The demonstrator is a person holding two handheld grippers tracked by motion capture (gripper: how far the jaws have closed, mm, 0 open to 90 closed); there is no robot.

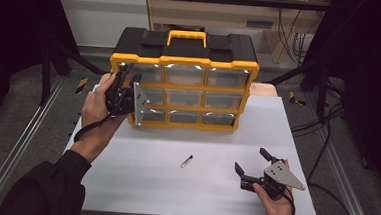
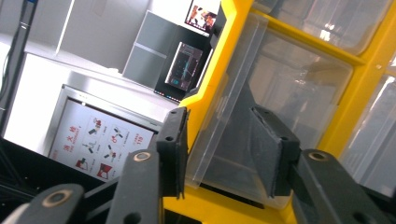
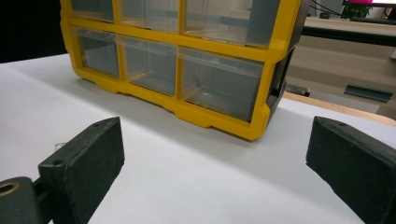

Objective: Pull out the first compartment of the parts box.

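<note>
- At the back of the white surface (image 1: 139, 174) stands a yellow-and-black organizer (image 1: 182, 82) with rows of clear drawers, handle on top.
- The left tool (image 1: 125, 81) is at the organizer's left edge, its jaws set around the front of a clear drawer (image 2: 261, 116) on that side; the left gripper view shows one pad against the drawer's outer face, but whether both press on it I cannot tell.
- The right tool (image 1: 250, 161) rests low near the surface's front right, jaws spread wide with nothing between them, well apart from the organizer.
- A small vial (image 1: 186, 161) lies on the surface between the organizer and the right tool.
</note>
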